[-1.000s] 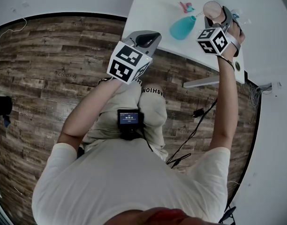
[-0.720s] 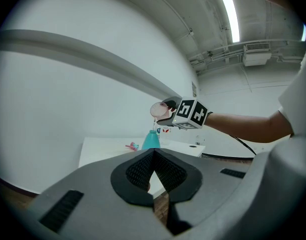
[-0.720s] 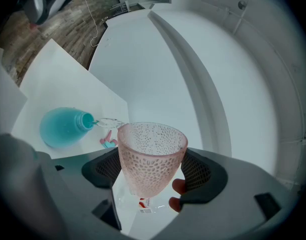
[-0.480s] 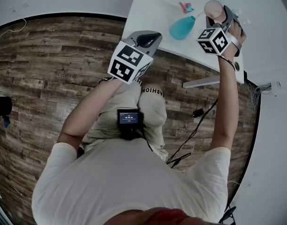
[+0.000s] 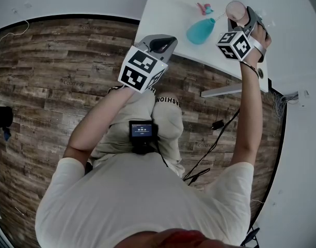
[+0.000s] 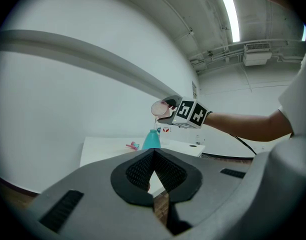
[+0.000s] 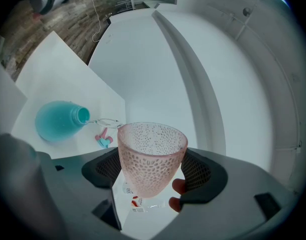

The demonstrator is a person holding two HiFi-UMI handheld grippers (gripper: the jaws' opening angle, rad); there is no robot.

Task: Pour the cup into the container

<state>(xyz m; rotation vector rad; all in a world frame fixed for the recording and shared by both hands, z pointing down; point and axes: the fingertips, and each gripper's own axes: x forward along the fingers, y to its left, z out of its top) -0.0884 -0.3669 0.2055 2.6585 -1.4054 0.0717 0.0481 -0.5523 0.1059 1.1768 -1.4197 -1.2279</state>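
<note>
The right claw (image 5: 239,18) is clamped on a pink dimpled cup (image 5: 234,9), one pad on each side of the cup's lower body. In the right gripper view the cup (image 7: 150,156) fills the gap between the jaws, and two fingertips (image 7: 178,186) of the person show just under it at 5 o'clock.

In the head view the cup is held up over the white desk (image 5: 163,9), out at 1 o'clock from the person. The left gripper view shows it tipped onto its side, mouth turned away from the claw (image 6: 168,111) that holds it.

The teal bottle (image 5: 201,31) stands on the desk at about 8 o'clock from the cup, with its neck open. In the right gripper view the bottle (image 7: 60,120) sits at 10 o'clock of the cup, and a thin clear thread of liquid (image 7: 105,120) runs from the cup's rim to the bottle's mouth.

A small pink-and-teal object (image 5: 204,8) lies on the desk at 12 o'clock of the bottle.

The left claw (image 6: 153,169) is fully closed, pads pressed together with nothing between them. It hangs at the near desk edge, over the wood-plank floor (image 5: 54,87), at 8 o'clock of the bottle and well apart from it.
</note>
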